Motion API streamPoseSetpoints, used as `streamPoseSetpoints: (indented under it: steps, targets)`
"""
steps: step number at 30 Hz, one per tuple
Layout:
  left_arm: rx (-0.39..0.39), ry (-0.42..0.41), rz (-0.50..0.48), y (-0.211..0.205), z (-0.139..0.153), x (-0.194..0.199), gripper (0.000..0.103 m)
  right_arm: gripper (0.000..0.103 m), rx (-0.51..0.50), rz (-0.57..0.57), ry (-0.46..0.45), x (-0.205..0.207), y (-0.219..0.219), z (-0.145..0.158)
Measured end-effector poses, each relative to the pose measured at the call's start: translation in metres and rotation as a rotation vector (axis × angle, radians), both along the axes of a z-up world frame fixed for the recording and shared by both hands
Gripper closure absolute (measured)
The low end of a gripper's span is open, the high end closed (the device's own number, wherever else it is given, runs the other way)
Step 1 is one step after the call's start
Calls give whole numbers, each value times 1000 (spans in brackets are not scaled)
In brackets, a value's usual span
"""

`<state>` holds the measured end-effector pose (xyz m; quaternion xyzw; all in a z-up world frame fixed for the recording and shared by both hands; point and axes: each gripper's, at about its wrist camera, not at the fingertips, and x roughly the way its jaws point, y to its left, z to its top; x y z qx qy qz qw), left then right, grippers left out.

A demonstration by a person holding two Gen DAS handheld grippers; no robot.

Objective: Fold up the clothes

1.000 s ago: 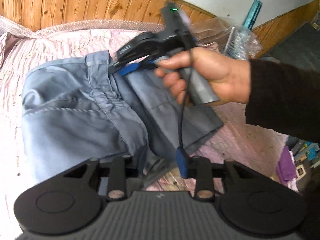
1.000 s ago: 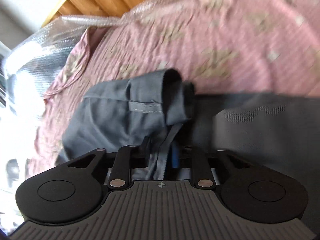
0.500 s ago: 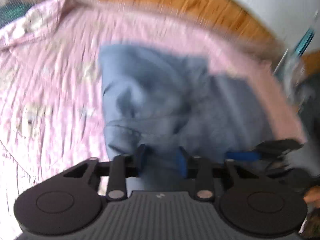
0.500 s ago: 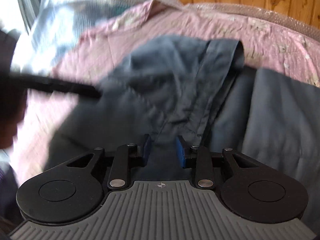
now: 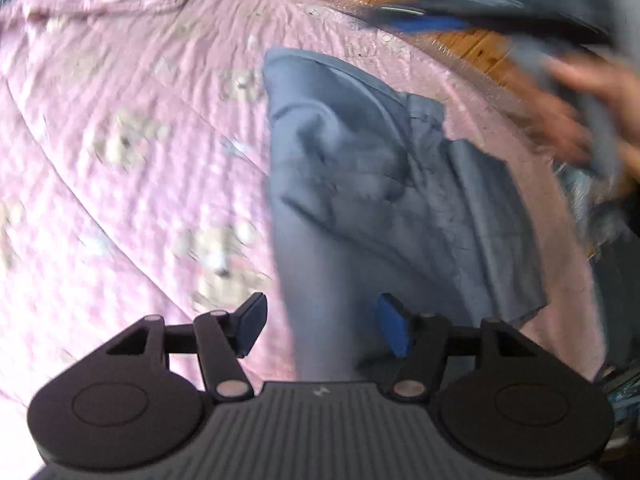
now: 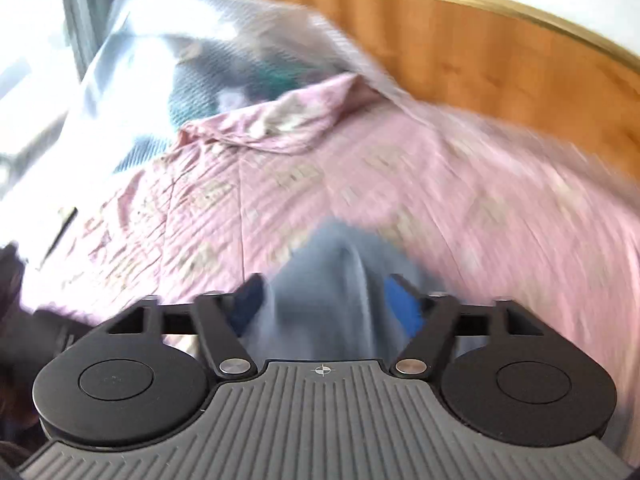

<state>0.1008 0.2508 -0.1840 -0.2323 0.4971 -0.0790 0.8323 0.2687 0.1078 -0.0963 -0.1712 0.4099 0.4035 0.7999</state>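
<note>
Both grippers' fingers have just been spread – the folded grey cotton garment [image 5: 372, 184] is released, laid flat on the pink patterned bedspread [image 5: 120, 140] for folding – left gripper [image 5: 322, 326], right gripper [image 6: 324, 306].

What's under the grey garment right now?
The grey garment lies folded on the pink patterned bedspread, which shows all around it. The part of the bedspread beneath the cloth is covered, so whether anything else lies there cannot be seen.

left gripper [image 5: 320, 326] just opened, right gripper [image 6: 326, 304] too
</note>
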Motion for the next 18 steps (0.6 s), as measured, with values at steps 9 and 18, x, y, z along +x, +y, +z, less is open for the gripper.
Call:
streamPoseSetpoints:
  steps: [9,18]
  targets:
    - [-19,-56,47,-18,-5,-29,83,95,-272,190,111,46,105,-90]
    - [-21,10,17,-16,-2,-34,86,103,-128,45,29,60,119,-90]
